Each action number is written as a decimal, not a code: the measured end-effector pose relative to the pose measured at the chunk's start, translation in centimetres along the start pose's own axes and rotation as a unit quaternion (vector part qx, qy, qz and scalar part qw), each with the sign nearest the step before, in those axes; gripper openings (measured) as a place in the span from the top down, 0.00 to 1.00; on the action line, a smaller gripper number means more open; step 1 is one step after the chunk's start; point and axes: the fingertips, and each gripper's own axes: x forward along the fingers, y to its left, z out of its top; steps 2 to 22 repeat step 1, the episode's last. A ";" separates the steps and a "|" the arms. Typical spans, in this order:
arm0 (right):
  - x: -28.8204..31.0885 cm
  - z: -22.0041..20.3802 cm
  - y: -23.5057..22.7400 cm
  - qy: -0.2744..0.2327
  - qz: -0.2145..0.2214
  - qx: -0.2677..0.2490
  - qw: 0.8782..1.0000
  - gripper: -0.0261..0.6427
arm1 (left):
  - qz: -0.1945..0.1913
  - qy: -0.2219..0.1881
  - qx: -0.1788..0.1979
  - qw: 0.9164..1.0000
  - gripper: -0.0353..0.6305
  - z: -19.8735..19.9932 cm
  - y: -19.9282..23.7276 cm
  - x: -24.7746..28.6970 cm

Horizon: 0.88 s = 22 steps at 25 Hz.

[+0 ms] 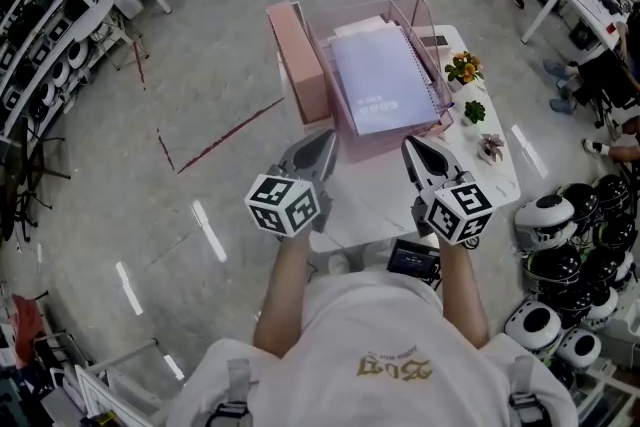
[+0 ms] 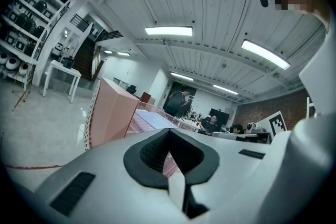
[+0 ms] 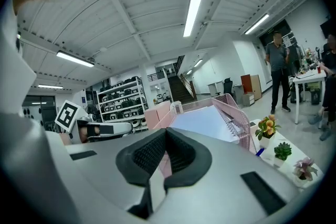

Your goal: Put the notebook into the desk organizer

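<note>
Two tools, we see in the head view, hang toward the bench's (image 1: 500, 177) near edge, left tool (image 1: 324, 139) and right tool (image 1: 413, 146); the notebook (image 1: 385, 80) lies in the desk organizer (image 1: 300, 65). Left gripper view: jaws together on nothing. Right gripper view: likewise closed, empty.

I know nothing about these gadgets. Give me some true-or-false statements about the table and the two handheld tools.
1. The notebook lies in the pink organizer. True.
2. The right gripper holds the notebook. False: its jaws are shut on nothing, short of the organizer.
3. Three small potted plants stand along the table's right side. True.
4. The left gripper has its jaws wide apart. False: they are together and empty.
</note>
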 end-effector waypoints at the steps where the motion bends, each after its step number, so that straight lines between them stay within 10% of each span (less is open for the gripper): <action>1: -0.1 0.0 -0.2 0.002 -0.003 -0.001 1.000 0.95 | -0.002 0.001 0.000 1.000 0.92 0.0 0.0 0.2; 22: -0.1 0.0 -0.2 0.002 -0.003 -0.001 1.000 0.95 | -0.002 0.001 0.000 1.000 0.92 0.0 0.0 0.2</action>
